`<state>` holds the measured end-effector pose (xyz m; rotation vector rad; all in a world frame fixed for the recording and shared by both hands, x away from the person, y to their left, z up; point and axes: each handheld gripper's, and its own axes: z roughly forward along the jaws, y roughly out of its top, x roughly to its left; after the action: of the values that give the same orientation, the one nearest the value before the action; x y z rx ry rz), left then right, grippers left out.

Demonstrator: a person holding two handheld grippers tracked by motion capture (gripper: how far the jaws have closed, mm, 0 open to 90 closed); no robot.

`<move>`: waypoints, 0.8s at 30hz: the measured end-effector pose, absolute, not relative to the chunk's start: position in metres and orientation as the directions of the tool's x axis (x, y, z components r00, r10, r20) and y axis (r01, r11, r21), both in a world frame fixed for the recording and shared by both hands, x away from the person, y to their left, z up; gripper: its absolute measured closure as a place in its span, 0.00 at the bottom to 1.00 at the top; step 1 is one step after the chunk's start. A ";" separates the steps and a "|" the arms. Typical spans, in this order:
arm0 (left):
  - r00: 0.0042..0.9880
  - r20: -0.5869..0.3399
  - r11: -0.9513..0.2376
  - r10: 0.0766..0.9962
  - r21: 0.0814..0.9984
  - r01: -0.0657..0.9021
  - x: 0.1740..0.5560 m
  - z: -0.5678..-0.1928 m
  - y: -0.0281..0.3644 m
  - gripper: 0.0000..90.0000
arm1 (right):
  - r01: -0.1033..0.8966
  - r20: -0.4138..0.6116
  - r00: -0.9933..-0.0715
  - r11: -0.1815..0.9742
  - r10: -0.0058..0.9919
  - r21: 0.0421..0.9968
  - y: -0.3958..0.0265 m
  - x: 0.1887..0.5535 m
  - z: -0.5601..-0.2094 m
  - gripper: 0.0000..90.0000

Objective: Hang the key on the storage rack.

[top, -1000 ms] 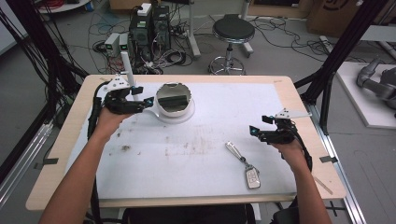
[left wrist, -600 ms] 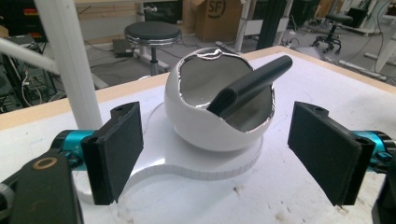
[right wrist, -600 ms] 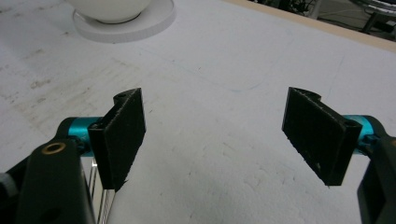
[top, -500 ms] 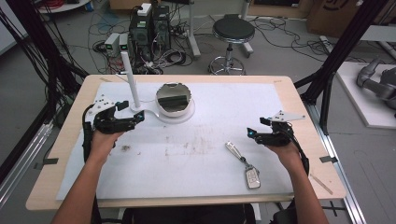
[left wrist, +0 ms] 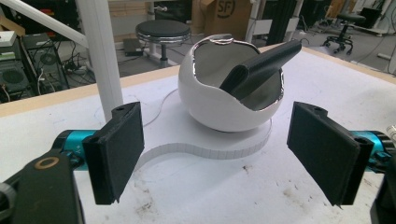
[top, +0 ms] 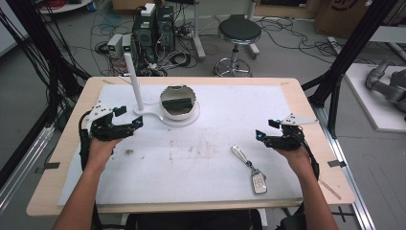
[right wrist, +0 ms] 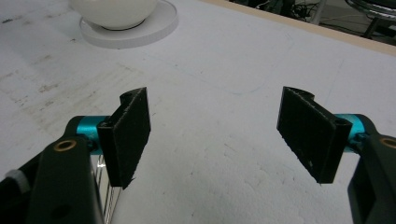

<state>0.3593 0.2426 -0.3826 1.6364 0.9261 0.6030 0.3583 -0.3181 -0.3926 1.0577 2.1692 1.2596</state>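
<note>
High view puts us at a table (top: pixel 306 96) covered with a white sheet, both arms reaching in from the near edge. We judge that one drop-off is done and the next pickup is in hand: the bowl (top: pixel 178 101), on its white stand (top: pixel 165 116) at the far left of centre, already holds a dark case (left wrist: pixel 259 67) leaning on its rim, and the car key (top: pixel 259 182) lies on the sheet near us, right of centre.

Our left gripper (top: pixel 131 127) sits just left of the stand, jaws freshly spread and released, nothing between them. Our right gripper (top: pixel 261 137) hovers right of the key, jaws wide and empty.

Next we must swing the right gripper left and toward us, lower it over the key, and close on the fob.

Counted: one table, one bowl, one stand with one upright post (top: pixel 133 81), two grippers, one case, one key.
</note>
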 end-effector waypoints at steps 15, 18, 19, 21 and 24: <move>0.554 -0.076 -0.096 0.829 0.956 0.276 0.348 -0.403 0.246 0.22 | 0.410 0.015 -0.688 0.371 0.726 0.834 -0.309 0.353 -0.405 0.35; 0.550 -0.082 -0.092 0.831 0.955 0.282 0.340 -0.411 0.248 0.23 | 0.419 0.031 -0.718 0.397 0.696 0.817 -0.307 0.344 -0.411 0.38; 0.550 -0.082 -0.092 0.831 0.955 0.282 0.340 -0.411 0.248 0.23 | 0.419 0.031 -0.718 0.397 0.696 0.817 -0.307 0.344 -0.411 0.38; 0.550 -0.085 -0.095 0.831 0.952 0.290 0.338 -0.413 0.249 0.23 | 0.437 0.045 -0.756 0.452 0.653 0.778 -0.301 0.338 -0.421 0.40; 0.541 -0.091 -0.085 0.836 0.953 0.292 0.332 -0.418 0.249 0.24 | 0.447 0.076 -0.794 0.495 0.603 0.745 -0.292 0.334 -0.429 0.45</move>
<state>0.3325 0.2494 -0.4175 1.6455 0.9690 0.5988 0.3341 -0.2916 -0.4292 0.9046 2.5428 1.1808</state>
